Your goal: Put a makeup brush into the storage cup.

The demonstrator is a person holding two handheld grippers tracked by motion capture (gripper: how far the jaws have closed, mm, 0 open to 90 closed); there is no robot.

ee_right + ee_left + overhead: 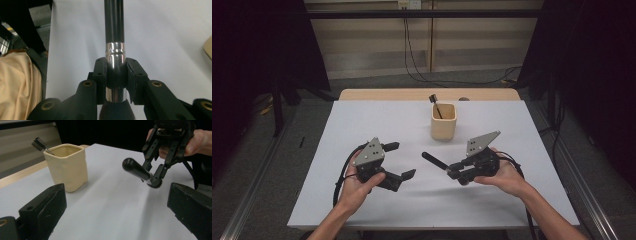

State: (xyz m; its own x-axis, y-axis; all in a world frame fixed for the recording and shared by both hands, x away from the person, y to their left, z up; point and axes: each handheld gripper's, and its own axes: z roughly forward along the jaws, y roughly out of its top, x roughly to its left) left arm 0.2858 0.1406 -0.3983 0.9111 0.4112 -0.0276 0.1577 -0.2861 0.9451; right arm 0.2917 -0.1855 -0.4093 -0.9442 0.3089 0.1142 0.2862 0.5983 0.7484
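Note:
My right gripper (455,171) is shut on a black-handled brush (433,161), with the handle pointing left toward the table's middle. In the right gripper view the pads (100,75) clamp the brush's silver ferrule (115,52), and the dark bristles sit below the jaws. The left gripper view shows that gripper (154,178) holding the brush (136,168) just above the white surface. My left gripper (401,161) stands open at the left with nothing between its jaws. A cream square cup (443,122) stands behind them with a small black brush (435,102) leaning in it.
A white mat (362,125) covers the table, with a strip of wood (412,94) along the far edge. Peach cloth (15,82) shows off the table's edge in the right gripper view. The cup (67,167) stands ahead and to the left of my left gripper (117,215).

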